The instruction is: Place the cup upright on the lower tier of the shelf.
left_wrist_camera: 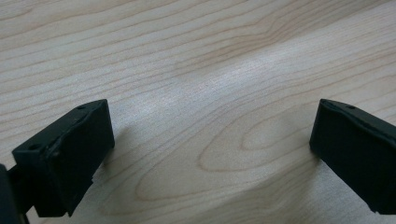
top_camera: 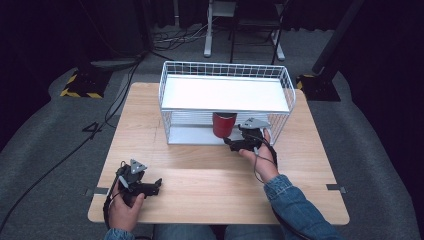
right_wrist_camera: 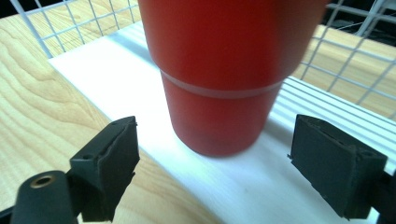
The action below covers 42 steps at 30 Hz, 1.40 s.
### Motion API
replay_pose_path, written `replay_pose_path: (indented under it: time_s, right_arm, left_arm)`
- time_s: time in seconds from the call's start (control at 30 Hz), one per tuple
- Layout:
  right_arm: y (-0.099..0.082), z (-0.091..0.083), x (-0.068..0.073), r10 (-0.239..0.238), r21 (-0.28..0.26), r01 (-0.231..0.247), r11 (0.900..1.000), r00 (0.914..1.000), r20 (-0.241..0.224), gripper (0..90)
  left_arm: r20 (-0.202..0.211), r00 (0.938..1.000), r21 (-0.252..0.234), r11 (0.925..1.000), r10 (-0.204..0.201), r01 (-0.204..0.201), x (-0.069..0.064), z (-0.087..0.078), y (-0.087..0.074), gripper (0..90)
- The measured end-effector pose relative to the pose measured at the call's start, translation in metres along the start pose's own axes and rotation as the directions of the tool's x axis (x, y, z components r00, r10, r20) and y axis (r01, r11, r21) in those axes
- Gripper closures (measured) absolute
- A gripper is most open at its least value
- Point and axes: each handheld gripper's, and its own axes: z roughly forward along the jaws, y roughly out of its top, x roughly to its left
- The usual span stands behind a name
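1. Jaws of the right gripper [right_wrist_camera: 215,168] stand spread wide, one on each side of the red cup [right_wrist_camera: 224,74], touching neither flank.
2. That cup stands upright on the lower white shelf [right_wrist_camera: 140,93] of the wire rack [top_camera: 170,90], near the shelf's front edge and under the upper shelf [top_camera: 225,93].
3. As I read it, the step in hand is either gripping the cup or having just let it go; whichever it is, keep the jaws level and centred on the cup's lower, narrower part.
4. If gripping, close evenly so the cup does not tip or skid back on the smooth shelf, and mind the upper shelf when lifting out.
5. Left gripper [top_camera: 137,181] rests near the counter's [top_camera: 210,175] front left corner, its jaws spread over bare wood, holding nothing.
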Motion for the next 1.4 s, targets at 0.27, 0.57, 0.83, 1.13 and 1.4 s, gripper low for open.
replay_pose_path:
  time_s: [0.27, 0.57, 0.83, 1.13, 1.4]
  right_arm:
    - [0.003, -0.036, 0.004, -0.011, -0.026, 0.011, 0.9996, 0.9999, -0.006, 15.8]
    - [-0.003, -0.064, 0.008, -0.019, -0.045, 0.019, 0.9988, 0.9998, -0.008, 15.8]
    - [-0.011, -0.088, 0.005, -0.007, -0.052, 0.007, 0.9986, 1.0, -0.003, 15.9]
    - [-0.025, -0.114, -0.002, 0.013, -0.048, -0.012, 0.9988, 0.9997, 0.021, 15.9]
    - [-0.037, -0.141, -0.01, 0.026, -0.049, -0.023, 0.9985, 0.9987, 0.044, 15.9]
  left_arm:
    - [-0.005, 1.0, 0.002, 1.0, 0.001, -0.001, -0.001, -0.001, -0.001, 0.1]
    - [0.002, 1.0, 0.002, 1.0, 0.003, -0.003, -0.001, -0.002, -0.002, 0.1]
    - [0.002, 1.0, 0.002, 1.0, 0.004, -0.004, -0.001, -0.002, -0.002, 0.1]
    - [0.002, 1.0, 0.002, 1.0, 0.004, -0.004, -0.001, -0.002, -0.002, 0.1]
    - [-0.003, 1.0, 0.002, 1.0, 0.002, -0.002, -0.001, -0.001, -0.001, 0.1]
